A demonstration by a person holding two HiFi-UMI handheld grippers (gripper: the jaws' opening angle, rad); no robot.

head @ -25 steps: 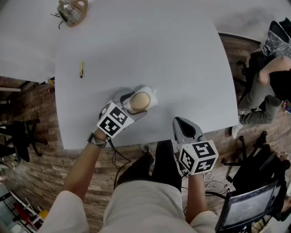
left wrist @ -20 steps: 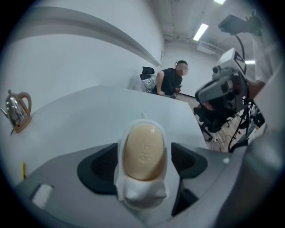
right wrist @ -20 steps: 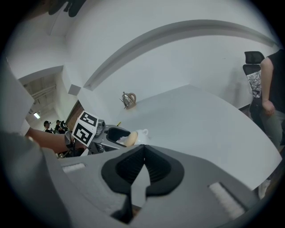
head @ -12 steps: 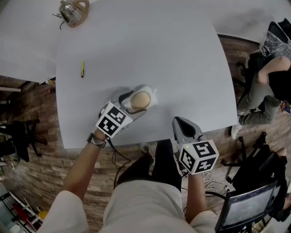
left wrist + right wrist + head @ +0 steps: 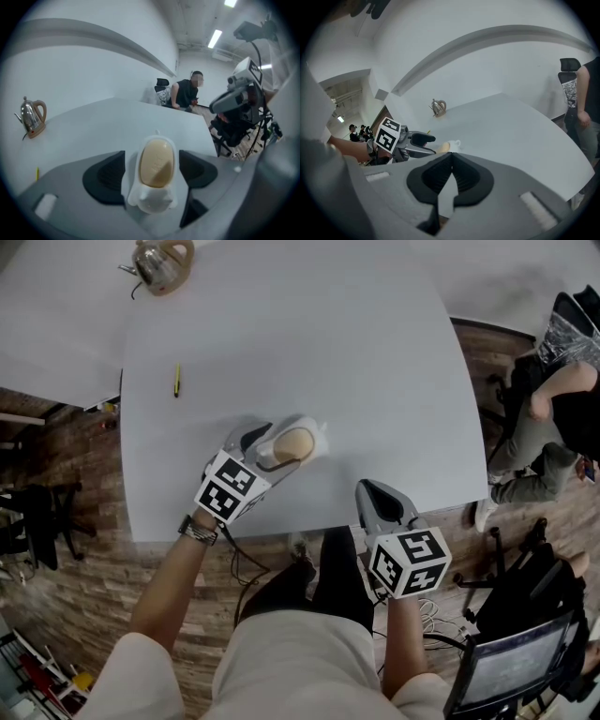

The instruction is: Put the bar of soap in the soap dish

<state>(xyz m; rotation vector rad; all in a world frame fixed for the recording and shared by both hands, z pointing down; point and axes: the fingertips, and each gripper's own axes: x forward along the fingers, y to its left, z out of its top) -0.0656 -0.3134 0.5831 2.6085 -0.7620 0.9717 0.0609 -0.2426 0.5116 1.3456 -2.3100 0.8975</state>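
A tan bar of soap (image 5: 293,442) lies inside a white soap dish (image 5: 316,438) near the front of the white table (image 5: 309,334). My left gripper (image 5: 281,450) is shut on the dish, one pad on each side. The left gripper view shows the soap (image 5: 156,163) resting in the dish (image 5: 152,200) between the dark pads (image 5: 108,177). My right gripper (image 5: 369,487) hovers at the table's front edge, shut with nothing in it, to the right of the dish. From the right gripper view its pads (image 5: 461,177) meet, and the dish (image 5: 454,144) is seen beyond them.
A metal kettle (image 5: 161,261) stands at the far left corner, and a yellow pen (image 5: 175,381) lies on the left part of the table. A seated person (image 5: 553,409) is off the table's right side. A screen (image 5: 511,667) stands at the lower right.
The left gripper and the dish with the soap have shifted slightly forward and to the right. The right gripper has stayed where it was.
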